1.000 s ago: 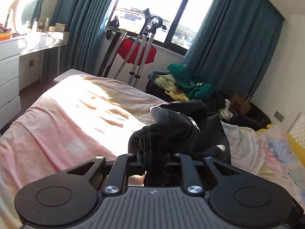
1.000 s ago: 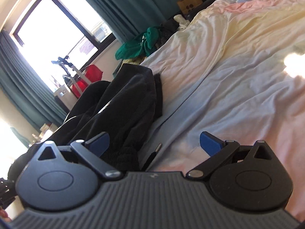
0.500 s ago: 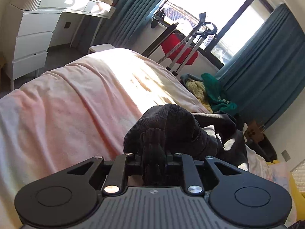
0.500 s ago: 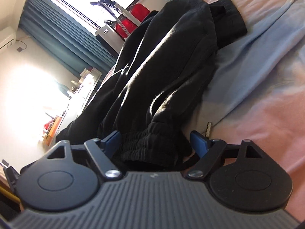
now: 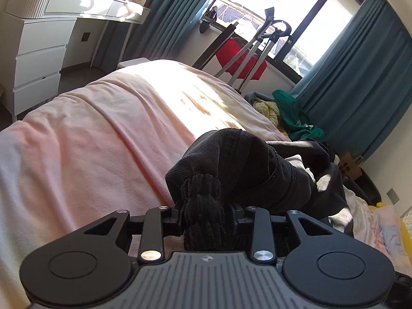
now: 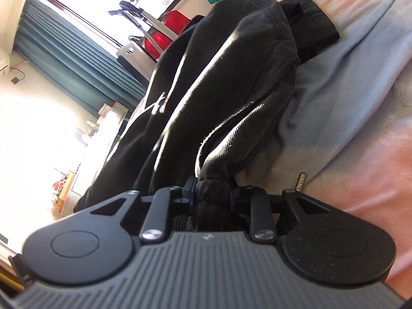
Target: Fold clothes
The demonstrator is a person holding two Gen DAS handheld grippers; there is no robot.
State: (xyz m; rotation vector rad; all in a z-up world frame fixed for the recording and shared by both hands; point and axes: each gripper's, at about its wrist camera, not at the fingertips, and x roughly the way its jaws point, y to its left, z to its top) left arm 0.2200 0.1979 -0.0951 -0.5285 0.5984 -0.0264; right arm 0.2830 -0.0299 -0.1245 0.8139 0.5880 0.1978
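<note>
While bare pink bedspread (image 5: 108, 134) runs wide from 9 to 12 o'clock, left tongs (image 5: 206, 212) are clenched on ribbed cuff of black trousers (image 5: 242, 164), bunched at center on bed. Right tongs (image 6: 212, 197) pinch gathered waistband; ribbed dark cloth rises w/ sunlit creases toward 12.

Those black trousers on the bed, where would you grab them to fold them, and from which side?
By the thick gathered waistband, coming in low along the bed toward its edge. On the black trousers that ribbed band bunches into a firm roll that two fingers can pinch, while the legs lie loose and slack. Both the left gripper and the right gripper are shut on such a bunched band.
</note>
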